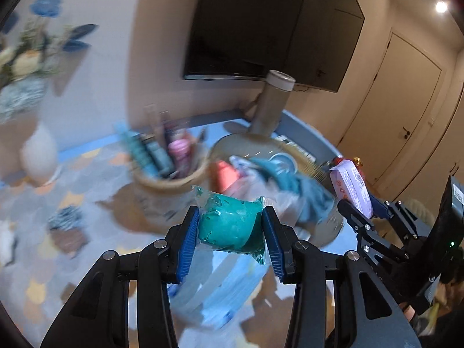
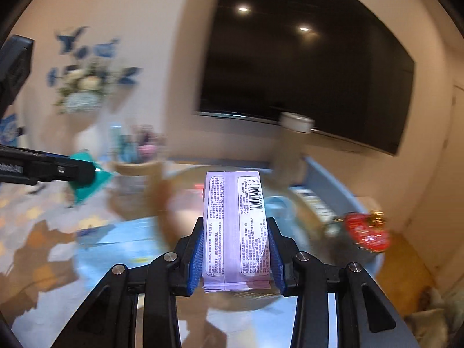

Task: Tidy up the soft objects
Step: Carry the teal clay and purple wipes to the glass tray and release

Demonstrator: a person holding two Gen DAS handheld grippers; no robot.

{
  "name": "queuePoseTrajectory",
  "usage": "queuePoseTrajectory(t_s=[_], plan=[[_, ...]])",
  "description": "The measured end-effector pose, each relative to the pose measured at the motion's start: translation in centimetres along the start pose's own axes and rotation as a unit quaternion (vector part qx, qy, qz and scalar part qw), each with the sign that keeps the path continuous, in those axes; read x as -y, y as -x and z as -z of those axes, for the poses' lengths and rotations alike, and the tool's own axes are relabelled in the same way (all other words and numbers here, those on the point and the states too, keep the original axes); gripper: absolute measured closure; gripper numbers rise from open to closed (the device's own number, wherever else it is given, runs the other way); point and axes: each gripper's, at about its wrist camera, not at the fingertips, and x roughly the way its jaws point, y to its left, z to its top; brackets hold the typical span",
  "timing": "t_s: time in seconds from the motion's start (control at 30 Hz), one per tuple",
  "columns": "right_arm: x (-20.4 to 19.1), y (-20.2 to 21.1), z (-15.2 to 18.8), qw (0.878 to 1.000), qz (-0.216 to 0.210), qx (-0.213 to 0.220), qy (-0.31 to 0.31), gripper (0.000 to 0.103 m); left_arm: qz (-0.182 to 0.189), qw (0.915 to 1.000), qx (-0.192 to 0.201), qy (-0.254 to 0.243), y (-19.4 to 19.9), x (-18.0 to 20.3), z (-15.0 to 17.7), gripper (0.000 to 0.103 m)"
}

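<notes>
I am holding one soft thing in each tool, both lifted clear of the table (image 1: 95,174). My left tool (image 1: 231,236) is partly closed, its blue pads pressing on the two sides of a teal pack in clear wrap (image 1: 232,226), which bulges between them. My right tool (image 2: 235,253) is closed about as far on a flat lilac tissue pack (image 2: 233,226), which is standing on end with its long axis pointing away from me, along the fingers.

What I am judging the next move by is the round tray (image 1: 307,156) of jumbled soft things: it is lying ahead of and below both tools. In the left wrist view it is sitting just beyond the teal pack, slightly to the right; in the right wrist view it is spreading directly behind the lilac pack. So both hands are near it, and I judge the right one is lined up more squarely. A woven basket (image 1: 168,182) of tubes and bottles is standing to the left of the tray, closer to my left tool, and a tall beige bottle (image 1: 271,101) is rising at the tray's far edge.

The lilac pack is showing its back face: two panels of small print, not legible, and a barcode near the upper right. I am reading no brand name anywhere. A red packet (image 2: 366,232) is lying off to the right, its writing blurred.
</notes>
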Motion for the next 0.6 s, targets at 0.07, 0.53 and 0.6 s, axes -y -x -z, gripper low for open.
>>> queuePoseTrajectory(t_s=[0.07, 0.53, 0.6], plan=[[2.3, -1.2, -0.8, 1.000, 0.006, -0.007, -0.022, 0.065, -0.004, 1.0000, 0.001, -0.003, -1.4, 1.3, -1.1, 0.062], [6.9, -7.7, -2.7, 0.991, 0.034, -0.057, -0.115, 0.020, -0.028, 0.9988, 0.008, -0.040, -7.4, 6.1, -3.7, 0.029], [7.4, -6.7, -1.9, 0.991, 0.038, -0.053, -0.120, 0.020, -0.012, 0.9991, 0.001, -0.041, -7.1, 6.0, -3.1, 0.029]])
